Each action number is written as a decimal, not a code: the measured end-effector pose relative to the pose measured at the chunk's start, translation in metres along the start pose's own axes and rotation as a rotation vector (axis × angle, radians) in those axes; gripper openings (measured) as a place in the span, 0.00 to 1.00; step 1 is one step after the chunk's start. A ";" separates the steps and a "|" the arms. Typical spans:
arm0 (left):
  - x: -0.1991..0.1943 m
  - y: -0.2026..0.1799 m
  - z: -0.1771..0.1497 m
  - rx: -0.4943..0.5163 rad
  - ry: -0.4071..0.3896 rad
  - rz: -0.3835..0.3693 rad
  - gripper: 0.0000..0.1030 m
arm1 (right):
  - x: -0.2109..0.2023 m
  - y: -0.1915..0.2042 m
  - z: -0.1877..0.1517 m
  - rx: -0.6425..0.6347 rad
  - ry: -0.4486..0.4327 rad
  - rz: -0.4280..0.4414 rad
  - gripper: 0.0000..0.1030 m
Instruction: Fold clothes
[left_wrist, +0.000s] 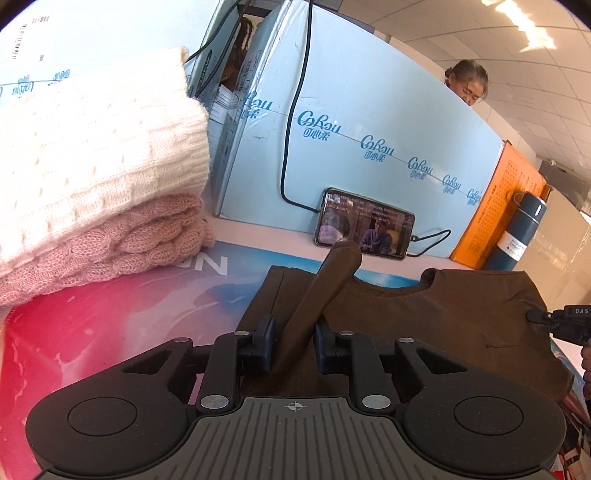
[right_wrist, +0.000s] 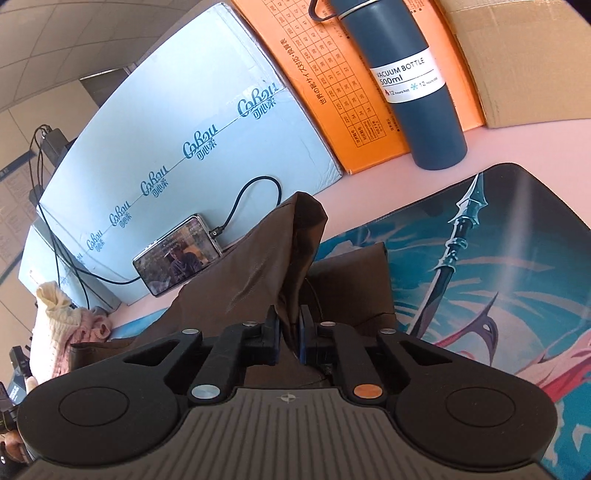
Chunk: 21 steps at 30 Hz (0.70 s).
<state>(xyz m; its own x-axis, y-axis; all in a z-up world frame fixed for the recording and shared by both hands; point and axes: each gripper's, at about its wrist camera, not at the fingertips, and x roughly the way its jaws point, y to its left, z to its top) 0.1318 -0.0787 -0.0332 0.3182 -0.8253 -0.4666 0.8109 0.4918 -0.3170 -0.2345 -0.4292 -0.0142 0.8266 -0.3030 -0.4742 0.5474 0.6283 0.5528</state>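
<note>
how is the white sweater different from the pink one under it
The cream-white cable-knit sweater lies on top; the dusty-pink knitted sweater sits beneath it, on the printed mat. The white one hides most of the pink, which shows only its front edge. Both are folded, chunky knits, stacked together.

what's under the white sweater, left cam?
A folded pink knit sweater lies directly beneath the white sweater, its cable-knit edge sticking out. Below that is the printed mat. The rest of the pink one is covered, as is anything further back.
</note>
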 end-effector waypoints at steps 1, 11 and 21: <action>-0.001 -0.001 0.000 0.003 -0.010 -0.002 0.18 | -0.005 0.001 -0.001 0.003 -0.013 0.004 0.08; -0.006 0.010 0.003 -0.096 -0.076 0.063 0.60 | -0.009 0.010 -0.014 -0.054 -0.102 -0.228 0.27; -0.088 0.029 -0.023 -0.535 -0.302 0.021 0.99 | -0.057 0.022 -0.032 0.044 -0.351 -0.105 0.82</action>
<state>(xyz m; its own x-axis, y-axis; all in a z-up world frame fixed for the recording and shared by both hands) 0.1161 0.0140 -0.0201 0.5199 -0.8176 -0.2476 0.4686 0.5153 -0.7176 -0.2736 -0.3756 0.0033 0.7561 -0.5962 -0.2700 0.6302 0.5518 0.5463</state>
